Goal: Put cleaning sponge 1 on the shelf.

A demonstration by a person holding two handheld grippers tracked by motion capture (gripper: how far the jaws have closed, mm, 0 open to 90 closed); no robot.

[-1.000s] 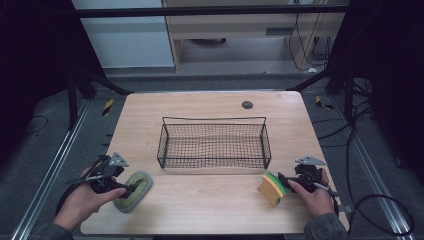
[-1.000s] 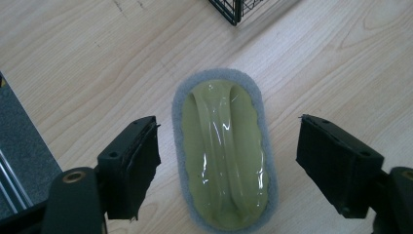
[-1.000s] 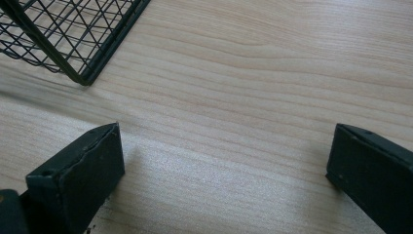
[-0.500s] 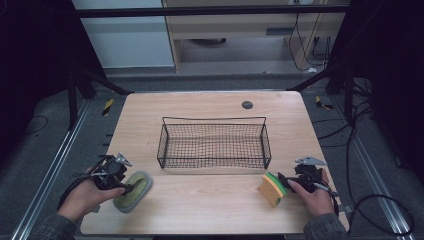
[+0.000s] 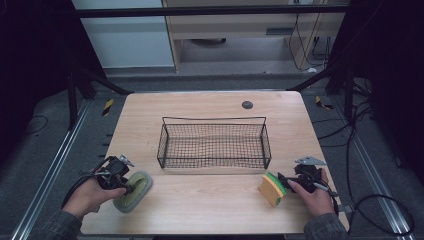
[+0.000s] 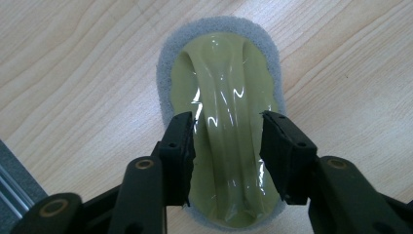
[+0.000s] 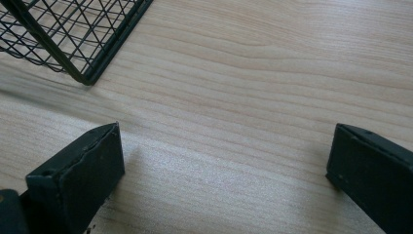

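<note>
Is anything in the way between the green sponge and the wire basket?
Nothing visible: bare table lies between the green sponge, gripped by the left hand-held gripper, and the wire basket. Only the basket's near wall must be lifted over.

This looks like a lab or test room, not a home. A plain wooden tabletop (image 5: 200, 105) stands on a grey floor (image 5: 60, 145) inside a frame of dark metal bars (image 5: 210, 11). Black curtains (image 5: 30, 60) hang at both sides. Loose cables (image 5: 367, 135) lie on the floor, with yellow-black tape marks (image 5: 107, 106).
</note>
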